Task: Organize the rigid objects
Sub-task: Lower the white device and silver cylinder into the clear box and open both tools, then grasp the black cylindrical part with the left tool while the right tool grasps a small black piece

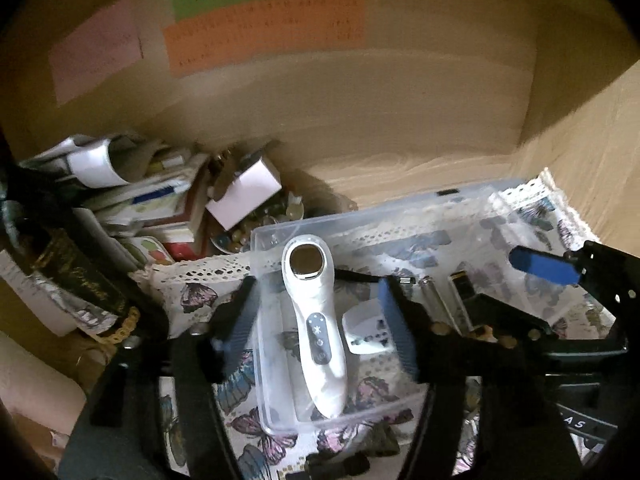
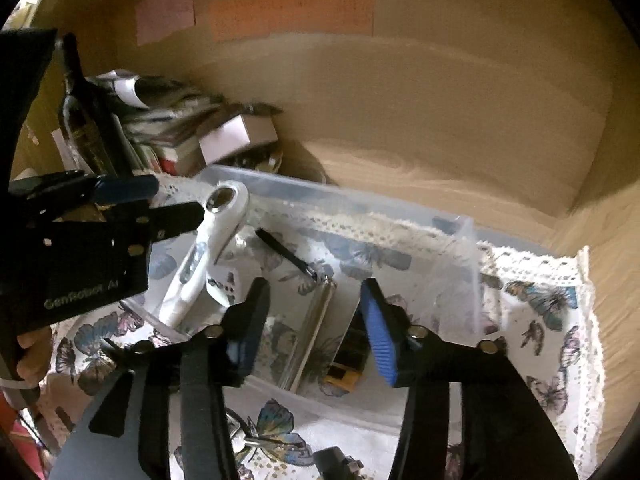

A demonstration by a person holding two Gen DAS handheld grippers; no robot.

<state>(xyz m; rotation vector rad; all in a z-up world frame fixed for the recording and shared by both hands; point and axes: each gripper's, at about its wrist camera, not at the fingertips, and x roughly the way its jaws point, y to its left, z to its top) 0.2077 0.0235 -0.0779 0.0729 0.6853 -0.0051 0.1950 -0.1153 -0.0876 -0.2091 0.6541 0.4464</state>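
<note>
A white handheld device point(image 1: 316, 332) with a round metal head lies in a clear plastic bin point(image 1: 472, 200) on a butterfly cloth. My left gripper point(image 1: 320, 332) is open, its fingers on either side of the device, not gripping it. The device also shows in the right wrist view point(image 2: 204, 256). Beside it in the bin lie a small white card point(image 1: 366, 332), a black stick point(image 2: 286, 255), a silver tube point(image 2: 312, 332) and a black and yellow object point(image 2: 348, 360). My right gripper point(image 2: 312, 328) is open above the tube and the black and yellow object.
The bin stands inside a wooden cabinet with coloured paper notes point(image 1: 264, 28) on the back wall. A heap of boxes, papers and a dark bottle point(image 2: 86, 120) fills the back left. The lace-edged cloth point(image 2: 552, 320) reaches the right wall. Keys point(image 2: 244, 436) lie in front of the bin.
</note>
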